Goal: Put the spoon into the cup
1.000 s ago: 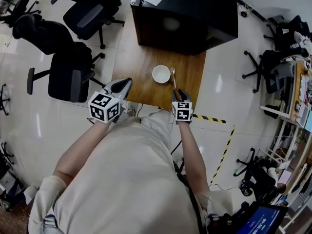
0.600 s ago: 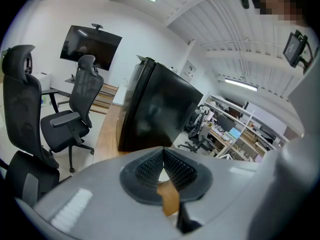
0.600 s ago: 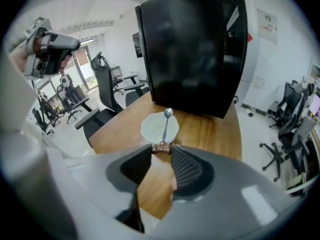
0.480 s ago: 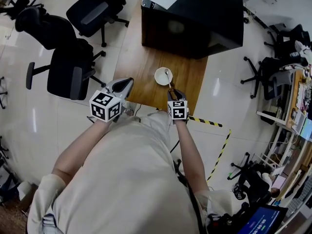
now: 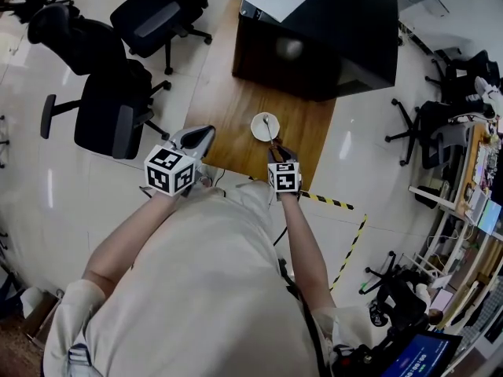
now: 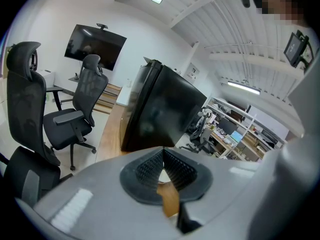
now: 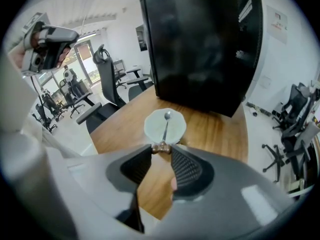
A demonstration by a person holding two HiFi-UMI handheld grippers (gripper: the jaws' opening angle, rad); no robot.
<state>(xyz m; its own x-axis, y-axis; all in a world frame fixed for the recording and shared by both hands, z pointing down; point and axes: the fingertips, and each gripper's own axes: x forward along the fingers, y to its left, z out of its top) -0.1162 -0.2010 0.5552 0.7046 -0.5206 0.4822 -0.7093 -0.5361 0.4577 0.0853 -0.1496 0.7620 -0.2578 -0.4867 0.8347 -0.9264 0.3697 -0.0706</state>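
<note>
Since a second ago, my right gripper point(image 5: 275, 149) has carried the spoon point(image 5: 269, 128) leftward. It was just right of the cup point(image 5: 258, 132) then; now its bowl sits over the cup's white inside.

Right gripper view: jaws narrow, clamped on the brownish end of the spoon's handle point(image 7: 165, 126). The stem runs away from me across the cup's near rim point(image 7: 152, 129), bowl end near the far side. I cannot tell whether the bowl touches the bottom.

The cup stands upright on the wooden table point(image 5: 228, 108), just in front of the black cabinet point(image 5: 330, 38), apart from it.

Left gripper point(image 5: 203, 134): held at the table's near left corner, well apart from the cup. Its own view shows the pads point(image 6: 172, 166) meeting at the tips, nothing between them. Office chairs point(image 5: 118, 116) stand on the floor to the left.
</note>
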